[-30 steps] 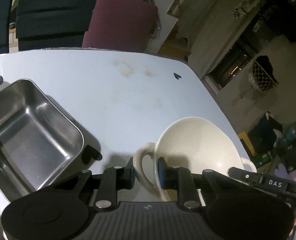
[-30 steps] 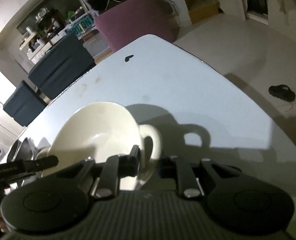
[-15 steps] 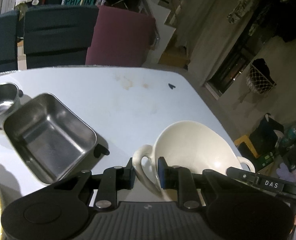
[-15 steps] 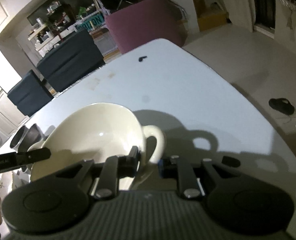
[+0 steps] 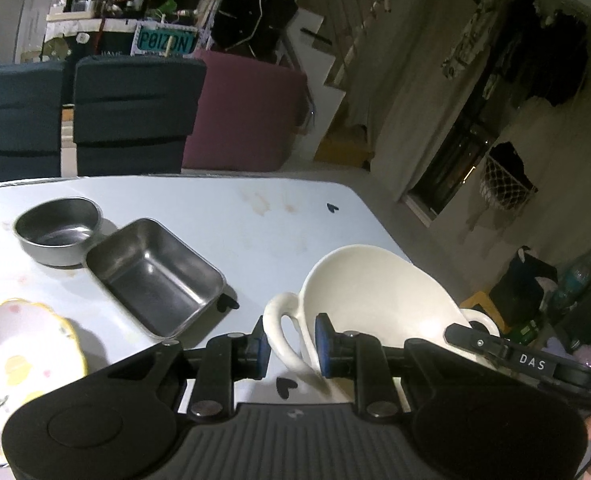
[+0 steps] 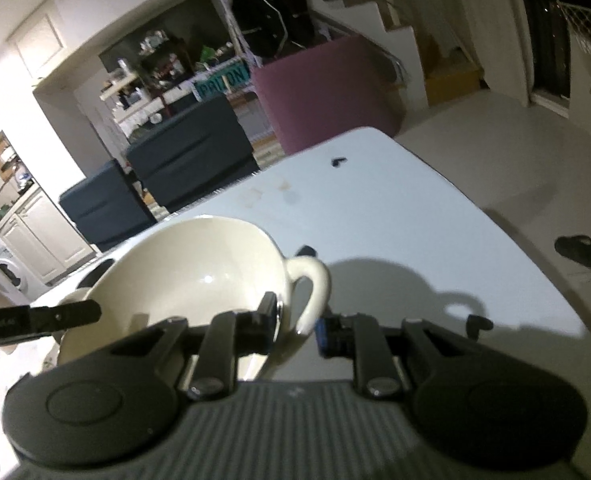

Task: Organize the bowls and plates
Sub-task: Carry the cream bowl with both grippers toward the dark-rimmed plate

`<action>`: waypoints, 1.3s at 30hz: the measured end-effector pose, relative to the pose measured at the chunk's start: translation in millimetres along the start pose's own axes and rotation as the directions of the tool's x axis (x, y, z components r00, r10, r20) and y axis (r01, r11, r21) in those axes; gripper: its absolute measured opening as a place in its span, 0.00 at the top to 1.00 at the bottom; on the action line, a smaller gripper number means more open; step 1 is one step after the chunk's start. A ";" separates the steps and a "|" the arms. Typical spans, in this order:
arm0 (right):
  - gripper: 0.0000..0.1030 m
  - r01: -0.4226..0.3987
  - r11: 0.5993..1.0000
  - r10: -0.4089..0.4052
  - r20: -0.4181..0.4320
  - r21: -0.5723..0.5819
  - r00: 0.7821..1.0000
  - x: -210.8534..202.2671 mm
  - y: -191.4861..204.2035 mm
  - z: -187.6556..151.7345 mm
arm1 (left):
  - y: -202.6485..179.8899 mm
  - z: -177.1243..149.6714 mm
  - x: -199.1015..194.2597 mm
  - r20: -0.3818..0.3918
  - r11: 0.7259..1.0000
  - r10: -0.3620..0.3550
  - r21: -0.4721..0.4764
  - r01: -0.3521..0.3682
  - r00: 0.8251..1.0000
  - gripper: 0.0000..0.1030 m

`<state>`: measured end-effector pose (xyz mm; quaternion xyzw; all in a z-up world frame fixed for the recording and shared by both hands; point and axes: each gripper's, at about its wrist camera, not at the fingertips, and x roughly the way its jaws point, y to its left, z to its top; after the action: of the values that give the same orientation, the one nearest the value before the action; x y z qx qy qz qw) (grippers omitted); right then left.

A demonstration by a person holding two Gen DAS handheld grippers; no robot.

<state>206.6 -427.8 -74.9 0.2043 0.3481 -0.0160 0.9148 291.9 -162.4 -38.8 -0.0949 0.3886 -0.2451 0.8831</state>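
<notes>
From the left wrist, the left gripper (image 5: 292, 347) pinches one handle of the cream bowl (image 5: 371, 292), held above the bench (image 5: 223, 216) near its right edge.

From the right wrist, the right gripper's (image 6: 295, 330) fingers straddle the other handle; whether they grip it I cannot tell.

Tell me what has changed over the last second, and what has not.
Both grippers have lifted the cream two-handled bowl up and back from the table; the left view now takes in the steel tray whole, a round steel bowl and a flowered plate. Unchanged: the left gripper and right gripper each stay clamped on a handle, and the steel dishes keep their places.
</notes>
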 end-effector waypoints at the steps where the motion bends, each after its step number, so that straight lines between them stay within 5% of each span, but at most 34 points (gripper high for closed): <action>1: 0.78 -0.007 1.000 0.007 0.008 -0.004 1.000 -1.6 2.1 -1.4 | -0.2 -0.5 -8.3 0.007 1.000 0.003 0.000 -0.003 1.000 0.76; 19: 0.78 -0.154 0.981 0.161 0.051 -0.120 0.986 -29.8 75.6 -21.8 | 63.7 -47.8 -144.8 0.133 0.996 0.069 -0.073 -0.060 0.989 0.76; 32: 0.77 -0.250 0.938 0.242 -0.062 -0.241 0.968 -16.2 137.9 -46.7 | 136.2 -101.0 -202.0 0.181 0.977 0.147 -0.178 -0.115 0.972 0.76; 39: 0.77 -0.265 0.921 0.237 -0.128 -0.285 0.963 -5.3 157.7 -56.2 | 167.9 -125.3 -205.4 0.143 0.963 0.152 -0.244 -0.114 0.978 0.76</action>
<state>194.2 -262.3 -52.2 0.1070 0.3588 0.1634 0.9127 141.7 89.2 -52.7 -0.1913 0.3479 -0.1289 0.9087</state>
